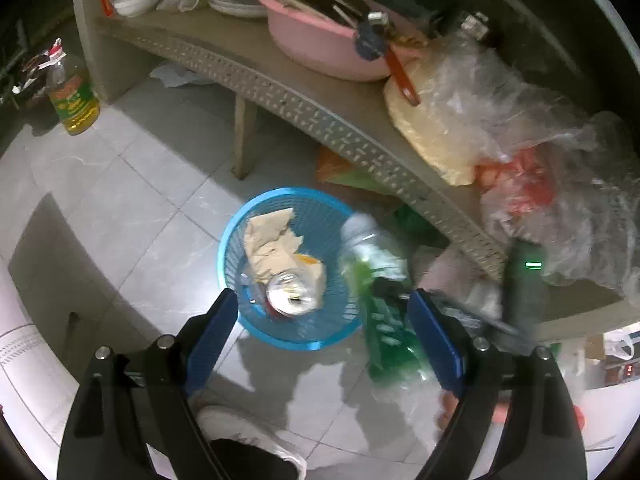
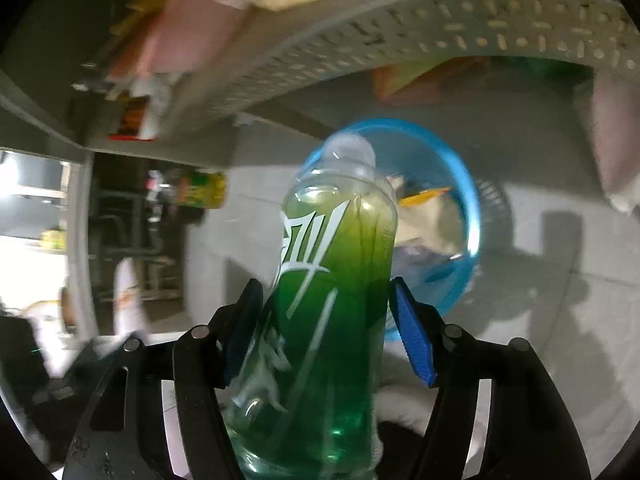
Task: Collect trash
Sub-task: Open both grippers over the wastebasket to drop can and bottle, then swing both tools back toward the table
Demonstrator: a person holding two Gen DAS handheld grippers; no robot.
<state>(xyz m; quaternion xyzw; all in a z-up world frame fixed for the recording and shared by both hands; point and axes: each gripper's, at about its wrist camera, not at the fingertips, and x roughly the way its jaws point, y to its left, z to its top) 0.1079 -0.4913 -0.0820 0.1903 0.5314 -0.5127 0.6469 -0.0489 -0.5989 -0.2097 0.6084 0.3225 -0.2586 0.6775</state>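
Note:
A blue mesh basket (image 1: pixel 224 248) stands on the tiled floor beside a low table. Crumpled beige paper (image 1: pixel 272 248) and a shiny drink can (image 1: pixel 290 294) lie inside it. My left gripper (image 1: pixel 322 300) hangs over the basket, open, with nothing between its blue pads. The can sits below the gap, down in the basket. My right gripper (image 2: pixel 325 284) is shut on a clear green-labelled plastic bottle (image 2: pixel 336 260), whose cap end points toward the basket (image 2: pixel 472 200). The left wrist view shows that bottle (image 1: pixel 372 264), blurred, at the basket's right rim.
A woven grey table (image 1: pixel 320 116) curves across above the basket, its leg (image 1: pixel 244 136) close behind. On it sit a pink basin (image 1: pixel 320 48), bowls and clear plastic bags (image 1: pixel 500 112). An oil bottle (image 1: pixel 74 100) stands at far left. A person's white shoe (image 1: pixel 240 428) is near the basket.

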